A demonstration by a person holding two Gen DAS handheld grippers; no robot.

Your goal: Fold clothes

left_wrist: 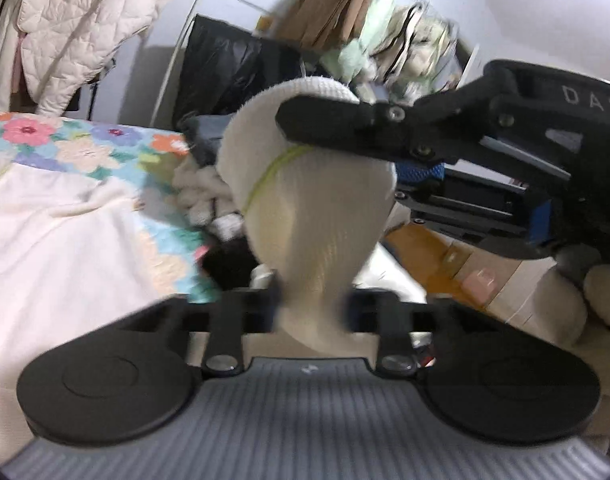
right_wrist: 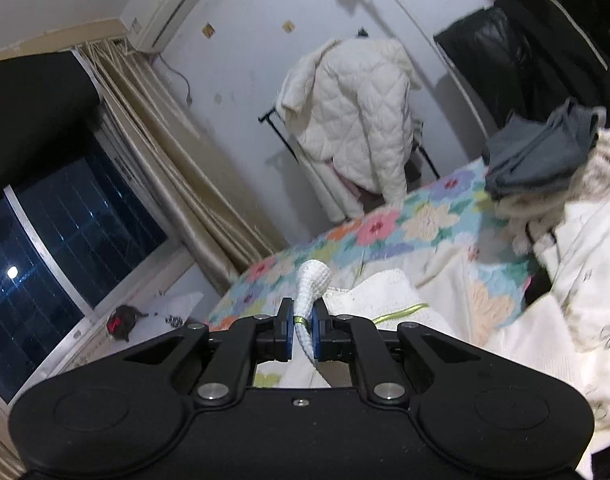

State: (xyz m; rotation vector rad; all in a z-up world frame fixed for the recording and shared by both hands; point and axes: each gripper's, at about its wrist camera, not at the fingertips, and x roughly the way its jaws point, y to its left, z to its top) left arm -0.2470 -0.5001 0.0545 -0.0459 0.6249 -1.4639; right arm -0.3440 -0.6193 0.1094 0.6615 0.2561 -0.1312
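A white knit garment [left_wrist: 305,208] with a thin yellow-green stripe hangs in the air, stretched between both grippers. In the left wrist view my left gripper [left_wrist: 311,308] is shut on its lower, gathered end. My right gripper [left_wrist: 293,118] comes in from the right and clamps the upper edge. In the right wrist view my right gripper [right_wrist: 303,334] is shut on the same garment [right_wrist: 314,278]. A short rounded end pokes out past its blue pads [right_wrist: 289,334]. The left wrist view is blurred.
Below lies a bed with a floral cover [left_wrist: 85,140] [right_wrist: 425,216], with white cloth [left_wrist: 45,240] spread on it. A pile of clothes [left_wrist: 209,200] and grey folded items [right_wrist: 545,156] sit at its far side. A white quilted jacket [right_wrist: 357,120] hangs on a rack by the curtain [right_wrist: 165,152].
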